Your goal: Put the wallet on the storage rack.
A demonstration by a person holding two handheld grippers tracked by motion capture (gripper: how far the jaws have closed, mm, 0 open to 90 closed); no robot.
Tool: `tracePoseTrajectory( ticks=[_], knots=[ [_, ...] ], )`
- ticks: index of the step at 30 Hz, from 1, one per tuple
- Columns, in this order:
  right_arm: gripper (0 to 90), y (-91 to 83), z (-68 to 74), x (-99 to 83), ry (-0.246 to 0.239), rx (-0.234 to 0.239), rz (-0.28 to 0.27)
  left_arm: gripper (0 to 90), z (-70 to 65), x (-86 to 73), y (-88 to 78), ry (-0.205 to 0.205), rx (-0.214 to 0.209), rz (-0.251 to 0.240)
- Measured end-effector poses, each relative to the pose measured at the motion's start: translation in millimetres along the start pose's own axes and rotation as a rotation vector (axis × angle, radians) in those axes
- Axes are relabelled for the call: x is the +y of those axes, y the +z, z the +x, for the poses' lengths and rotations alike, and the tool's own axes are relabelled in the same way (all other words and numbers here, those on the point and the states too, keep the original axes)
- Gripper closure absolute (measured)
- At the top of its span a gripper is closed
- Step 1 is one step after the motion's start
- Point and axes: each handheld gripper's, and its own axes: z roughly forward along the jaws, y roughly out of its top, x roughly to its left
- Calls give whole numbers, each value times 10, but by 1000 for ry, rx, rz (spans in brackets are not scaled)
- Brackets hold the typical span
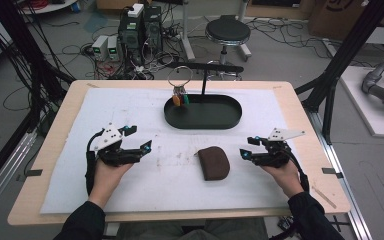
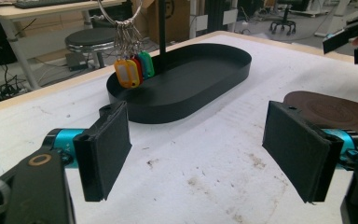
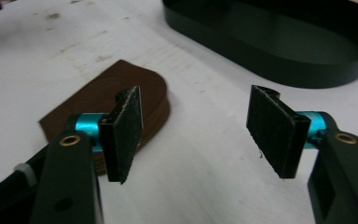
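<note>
brown pouch [image 1: 213,163] flat on mat, between both tongs | left tongs [image 1: 141,145] apart, empty | right tongs [image 1: 246,148] apart, just beside pouch

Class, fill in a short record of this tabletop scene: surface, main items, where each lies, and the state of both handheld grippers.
surface: white mat on a pale wooden table
item near grippers: flat brown leather pouch, lying on the mat between the grippers, nearer the right one
tray: black oval metal tray, farther back
hanging item: metal ring with coloured key tags, at the tray's left end
left gripper: open, nothing between the jaws
right gripper: open, beside the pouch, not touching it
</note>
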Motion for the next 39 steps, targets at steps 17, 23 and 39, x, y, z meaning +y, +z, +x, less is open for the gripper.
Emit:
tracePoseTrajectory(
  ticks=[17, 23, 39],
  knots=[
    [436, 310, 162, -2, 58, 106, 120, 230, -20, 4, 12, 4, -8, 2],
    [420, 421, 180, -29, 90, 136, 188, 230, -20, -2, 27, 4, -8, 5],
    [787, 429, 204, -10, 75, 205, 193, 230, -71, 5, 79, 13, -19, 14]
  ],
)
